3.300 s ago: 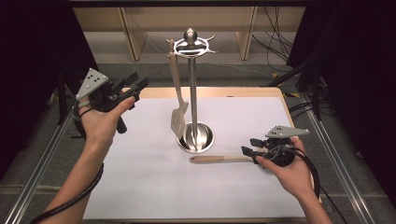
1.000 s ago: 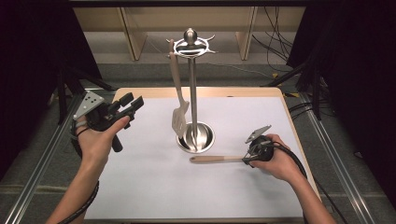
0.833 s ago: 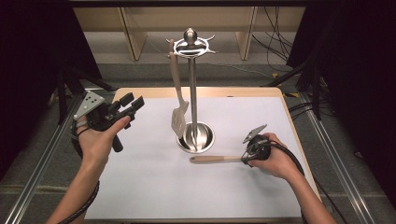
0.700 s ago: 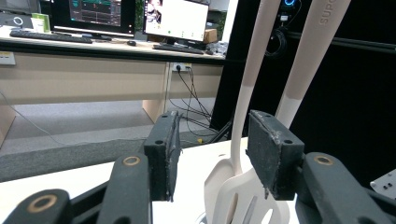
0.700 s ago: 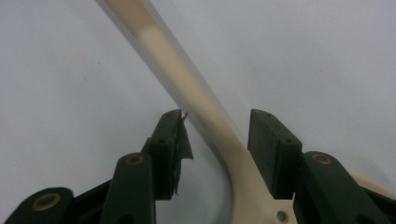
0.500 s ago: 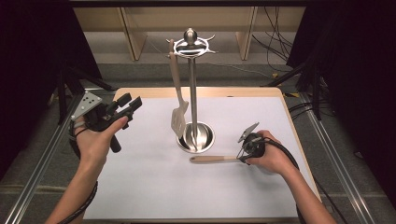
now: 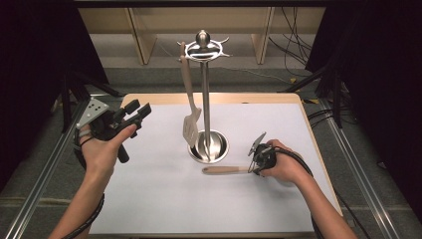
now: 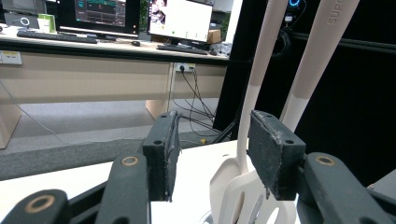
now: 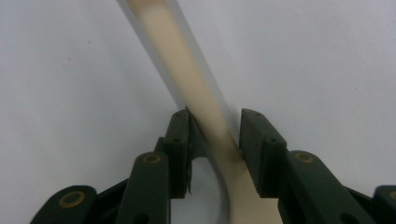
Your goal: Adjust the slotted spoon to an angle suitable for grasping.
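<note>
- The right gripper (image 7: 257, 160) is pointing down at the surface (image 7: 149, 199), with the handle (image 7: 225, 170) of a pale utensil lying flat there between its fingers (image 9: 180, 140).
- In the right gripper view the handle (image 9: 196, 88) is running up and away from the fingers; one finger is touching its edge, the other (image 9: 257, 149) is just beside it, and I cannot tell whether that one is pressing.
- Those fingers have just been closing, with the handle between them.
- The rest of the utensil is lying under the right hand (image 7: 283, 167), hidden from above.
- The left gripper (image 7: 135, 112) is hovering above the surface, well apart from the handle, in the left hand (image 7: 102, 149).
- Its fingers (image 8: 161, 154) are standing apart with nothing between them.
- Beyond the left fingers, a slotted spatula (image 8: 243, 196) is hanging from a steel stand (image 7: 205, 99).
- From above, the spatula (image 7: 190, 124) is hanging beside the stand's post, between the two grippers, and the stand's base (image 7: 211, 149) is sitting near the tip of the handle.
</note>
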{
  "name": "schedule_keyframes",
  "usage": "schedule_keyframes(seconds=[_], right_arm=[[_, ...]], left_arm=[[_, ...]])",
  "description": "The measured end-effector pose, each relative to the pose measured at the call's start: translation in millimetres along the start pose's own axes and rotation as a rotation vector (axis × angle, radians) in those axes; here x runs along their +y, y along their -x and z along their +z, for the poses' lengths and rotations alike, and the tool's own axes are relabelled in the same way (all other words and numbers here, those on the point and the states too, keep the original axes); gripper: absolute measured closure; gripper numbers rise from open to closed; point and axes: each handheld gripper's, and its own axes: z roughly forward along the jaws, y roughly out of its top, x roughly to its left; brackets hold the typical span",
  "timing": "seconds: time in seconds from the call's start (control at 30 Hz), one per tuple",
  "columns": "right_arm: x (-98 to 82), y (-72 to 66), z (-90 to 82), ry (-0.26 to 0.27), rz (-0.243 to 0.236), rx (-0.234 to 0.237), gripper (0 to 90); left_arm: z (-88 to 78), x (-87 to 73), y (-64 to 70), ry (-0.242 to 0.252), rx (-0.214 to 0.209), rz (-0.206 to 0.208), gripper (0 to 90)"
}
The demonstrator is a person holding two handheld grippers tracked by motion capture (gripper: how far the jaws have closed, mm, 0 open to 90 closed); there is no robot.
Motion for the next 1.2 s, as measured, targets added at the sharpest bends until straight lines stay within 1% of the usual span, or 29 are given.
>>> schedule_keyframes(seconds=[0.1,0.13,0.17,0.2,0.27,0.3,0.33,0.4,0.47,0.5,0.53,0.57,0.67,0.7,0.73,0.77,0.83,0.87,0.9,0.97,1.0,1.03,1.07,1.2], right_arm=[[1.5,-1.7,-0.7,-0.013,-0.024,-0.008,67.1],[2.7,-1.8,-1.7,-0.038,-0.044,0.003,67.8],[2.6,-4.0,-1.4,-0.035,-0.045,-0.004,68.6],[2.8,-6.7,-2.0,-0.051,-0.058,0.002,70.1],[2.5,-11.6,-3.4,-0.07,-0.069,0.019,72.3],[1.8,-13.7,-3.9,-0.071,-0.077,0.022,73.8],[1.1,-17.2,-5.0,-0.08,-0.081,0.038,75.2],[-0.3,-24.1,-6.8,-0.091,-0.087,0.06,77.4],[-1.3,-31.9,-8.8,-0.115,-0.076,0.085,79.0],[-1.9,-36.4,-10.0,-0.134,-0.068,0.109,79.1],[-2.0,-38.8,-10.8,-0.141,-0.053,0.119,79.1],[-2.7,-41.3,-11.1,-0.156,-0.058,0.127,79.1],[-2.5,-44.4,-11.3,-0.164,-0.074,0.121,78.6],[-2.0,-44.6,-11.4,-0.17,-0.079,0.119,77.1],[-1.2,-45.8,-11.4,-0.174,-0.062,0.114,74.9],[-0.4,-45.8,-11.5,-0.186,-0.065,0.111,72.9],[0.8,-45.5,-10.5,-0.201,-0.082,0.097,70.9],[1.5,-44.5,-8.9,-0.202,-0.105,0.093,70.2],[1.7,-45.6,-8.9,-0.212,-0.095,0.091,70.1],[2.6,-46.8,-6.7,-0.224,-0.095,0.089,71.2],[2.9,-46.9,-6.3,-0.223,-0.097,0.089,73.3],[3.4,-48.2,-6.7,-0.225,-0.089,0.095,77.3],[3.5,-48.9,-6.5,-0.226,-0.092,0.096,78.6],[2.4,-49.4,-7.4,-0.22,-0.077,0.096,79.2]], left_arm=[[0.0,-0.3,-0.1,-0.001,-0.001,-0.001,52.2],[-0.1,-0.4,-0.1,-0.001,0.0,-0.002,52.2],[-0.1,-0.4,-0.1,-0.001,0.0,-0.002,52.2],[-0.4,-0.5,-0.9,-0.001,0.003,-0.001,52.2],[-0.6,-0.5,-1.5,-0.001,0.004,-0.001,52.2],[-0.6,-0.6,-1.8,-0.001,0.005,-0.003,52.2],[-0.6,-0.7,-2.0,-0.001,0.006,-0.003,52.2],[-0.3,-1.1,-1.9,-0.003,0.005,-0.002,52.2],[-0.2,-1.4,-1.0,-0.007,0.002,0.0,52.1],[-0.1,-1.5,-0.8,-0.007,0.002,0.001,52.1],[0.1,-1.4,-0.4,-0.007,0.001,0.002,52.1],[0.2,-1.5,-0.2,-0.007,0.002,0.002,52.1],[0.8,-1.9,0.6,-0.009,0.0,0.001,52.1],[1.0,-2.1,0.9,-0.009,-0.002,0.002,52.1],[1.1,-2.4,1.2,-0.011,-0.004,0.003,52.1],[1.1,-2.6,1.3,-0.012,-0.004,0.004,52.1],[1.2,-2.9,1.3,-0.013,-0.005,0.003,52.0],[1.2,-2.9,1.2,-0.013,-0.005,0.002,52.0],[1.0,-2.9,1.0,-0.014,-0.003,0.002,52.0],[0.7,-2.9,0.7,-0.013,-0.003,0.001,52.0],[0.5,-3.0,0.7,-0.013,-0.001,0.001,52.0],[0.4,-3.2,0.6,-0.014,-0.001,0.001,52.0],[0.3,-3.4,0.6,-0.015,-0.001,0.001,52.0],[0.6,-5.2,1.7,-0.022,-0.005,0.004,51.9]])
